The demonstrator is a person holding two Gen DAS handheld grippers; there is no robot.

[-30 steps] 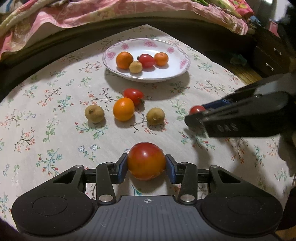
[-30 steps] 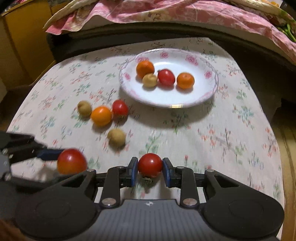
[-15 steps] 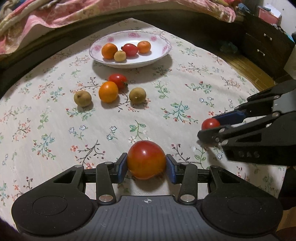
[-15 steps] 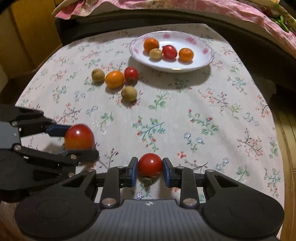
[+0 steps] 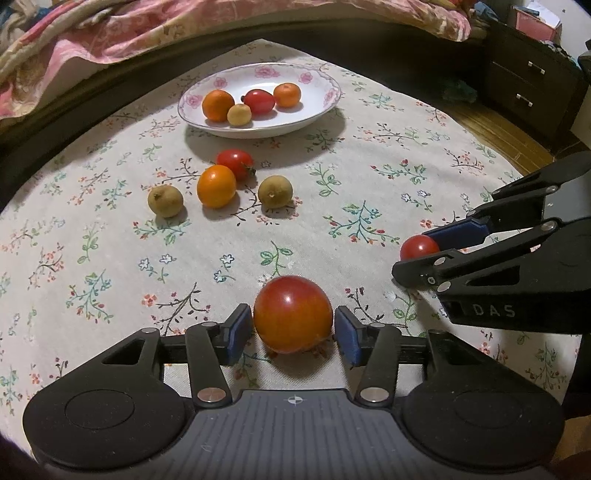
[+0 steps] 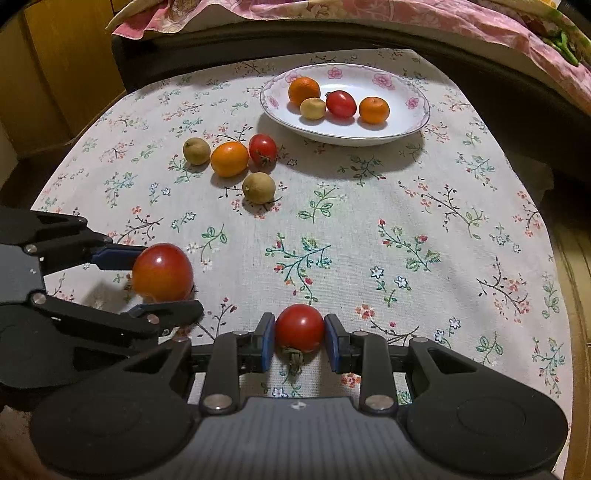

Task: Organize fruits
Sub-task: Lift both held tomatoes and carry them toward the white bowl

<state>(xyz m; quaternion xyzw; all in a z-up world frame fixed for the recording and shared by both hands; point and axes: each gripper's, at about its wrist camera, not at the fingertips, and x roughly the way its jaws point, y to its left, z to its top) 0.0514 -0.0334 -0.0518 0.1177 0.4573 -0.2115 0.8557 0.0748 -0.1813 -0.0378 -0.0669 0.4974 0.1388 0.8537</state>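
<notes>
My left gripper (image 5: 293, 325) is shut on a large red-orange tomato (image 5: 293, 314), low over the floral tablecloth near its front edge. The same gripper (image 6: 162, 275) and tomato (image 6: 162, 272) show at the left of the right wrist view. My right gripper (image 6: 300, 332) is shut on a small red tomato (image 6: 299, 326), stem hanging down; it shows at the right of the left wrist view (image 5: 419, 248). The flowered white plate (image 5: 306, 114) (image 6: 391, 129) at the far side holds two oranges, a red tomato and a pale longan.
Between the plate and the grippers lie a cherry tomato (image 5: 234, 160), an orange (image 5: 216, 185) and two brown longans (image 5: 165, 200) (image 5: 275, 191). A bed with a pink quilt (image 5: 110, 33) stands behind the table, a dark drawer unit (image 5: 524, 85) to the right.
Over the past second both grippers drew back from the plate toward the table's near side, each still holding its tomato. They have hardly moved in the last half second.
</notes>
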